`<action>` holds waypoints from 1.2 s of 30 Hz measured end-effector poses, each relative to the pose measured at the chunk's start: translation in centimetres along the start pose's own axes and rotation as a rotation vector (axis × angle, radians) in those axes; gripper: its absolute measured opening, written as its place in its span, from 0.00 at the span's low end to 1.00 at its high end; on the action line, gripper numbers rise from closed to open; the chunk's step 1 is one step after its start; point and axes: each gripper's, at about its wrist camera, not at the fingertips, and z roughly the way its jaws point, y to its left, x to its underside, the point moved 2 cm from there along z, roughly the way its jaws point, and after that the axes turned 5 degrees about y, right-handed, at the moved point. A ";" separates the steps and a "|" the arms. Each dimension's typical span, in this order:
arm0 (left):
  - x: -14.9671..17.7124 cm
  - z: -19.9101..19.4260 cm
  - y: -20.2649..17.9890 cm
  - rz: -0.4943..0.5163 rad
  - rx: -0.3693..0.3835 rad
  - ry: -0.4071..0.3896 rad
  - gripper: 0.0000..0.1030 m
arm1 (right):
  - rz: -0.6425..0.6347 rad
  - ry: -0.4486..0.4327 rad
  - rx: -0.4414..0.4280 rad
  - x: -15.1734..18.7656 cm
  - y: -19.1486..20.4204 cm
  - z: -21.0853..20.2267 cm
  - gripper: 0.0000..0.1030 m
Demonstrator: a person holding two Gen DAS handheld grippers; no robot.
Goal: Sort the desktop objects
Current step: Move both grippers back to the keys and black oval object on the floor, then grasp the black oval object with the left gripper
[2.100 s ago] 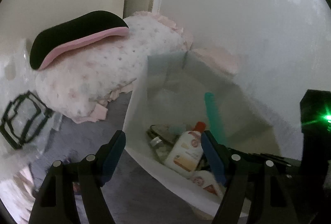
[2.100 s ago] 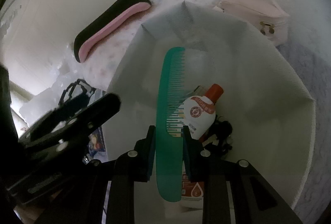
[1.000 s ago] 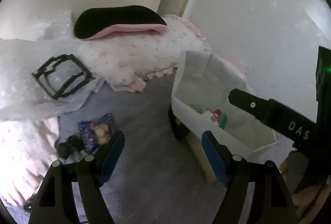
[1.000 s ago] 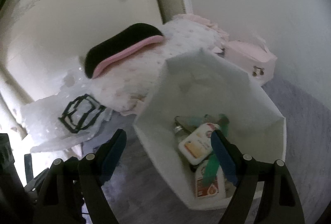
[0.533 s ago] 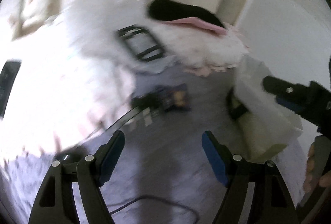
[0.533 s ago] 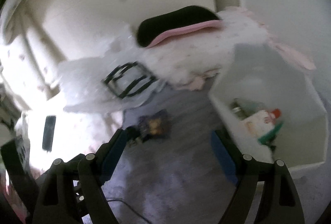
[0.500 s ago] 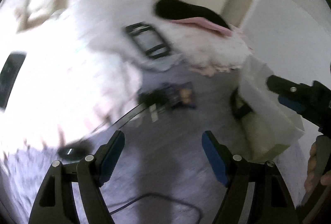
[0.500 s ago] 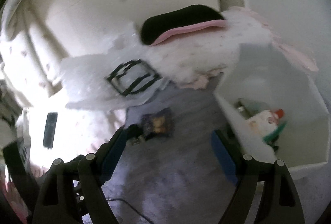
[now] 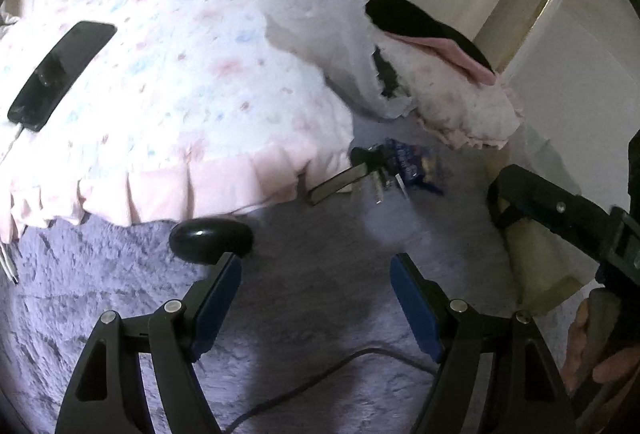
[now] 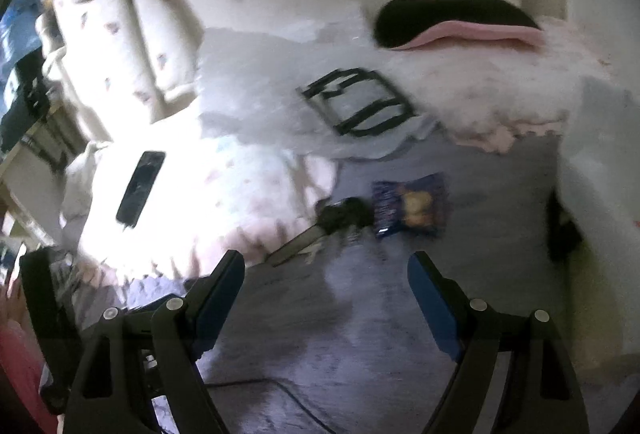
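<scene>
My left gripper (image 9: 316,274) is open and empty over the purple fleece blanket (image 9: 320,322). A glossy black oval object (image 9: 212,240) lies just beyond its left finger. Farther on lie a blue snack packet (image 9: 412,163) and a small black item with metal pieces (image 9: 366,169). My right gripper (image 10: 326,270) is also open and empty, with the same snack packet (image 10: 412,205) and black item (image 10: 344,215) ahead of it. The white storage box (image 10: 592,234) stands at the right edge, its inside hidden. The right gripper's finger (image 9: 560,209) crosses the left wrist view.
A frilled pink-white pillow (image 9: 168,105) carries a black phone (image 9: 60,69). Behind it are a clear plastic bag with a black logo (image 10: 356,105), a second pillow and a black-and-pink pad (image 10: 452,21). A thin cable (image 9: 320,382) runs across the blanket near the fingers.
The right gripper let go of the green comb, which then lay in the white box. Both views have since swung left and down from the box toward the pillow and blanket.
</scene>
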 end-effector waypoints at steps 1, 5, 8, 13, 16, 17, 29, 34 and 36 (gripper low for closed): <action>0.2 0.2 0.3 -0.001 -0.006 0.006 0.73 | -0.010 0.005 -0.006 0.2 0.3 0.3 0.81; 0.7 1.2 1.0 0.006 -0.022 0.028 0.73 | -0.029 0.049 -0.016 1.1 1.4 2.2 0.81; 0.9 1.7 1.7 -0.003 -0.033 0.028 0.73 | -0.004 0.080 -0.049 1.8 1.8 3.7 0.81; 0.6 2.0 3.2 -0.055 -0.049 0.002 0.73 | -0.002 0.053 -0.059 0.3 2.5 5.3 0.71; 0.4 2.1 4.4 -0.100 -0.056 -0.014 0.73 | -0.015 0.027 -0.058 -0.7 2.9 5.8 0.70; 0.4 2.1 4.8 -0.115 -0.058 -0.017 0.73 | -0.017 0.030 -0.059 -0.8 3.1 6.1 0.69; 0.6 4.2 6.4 -0.179 -0.068 -0.014 0.73 | -0.006 0.102 -0.022 0.0 3.0 10.9 0.41; 0.1 4.7 6.5 -0.199 -0.056 -0.033 0.73 | 0.025 0.108 -0.038 0.6 2.5 10.9 0.41; -0.1 5.1 6.4 -0.194 -0.071 -0.032 0.73 | 0.030 0.116 -0.040 0.7 2.6 10.9 0.41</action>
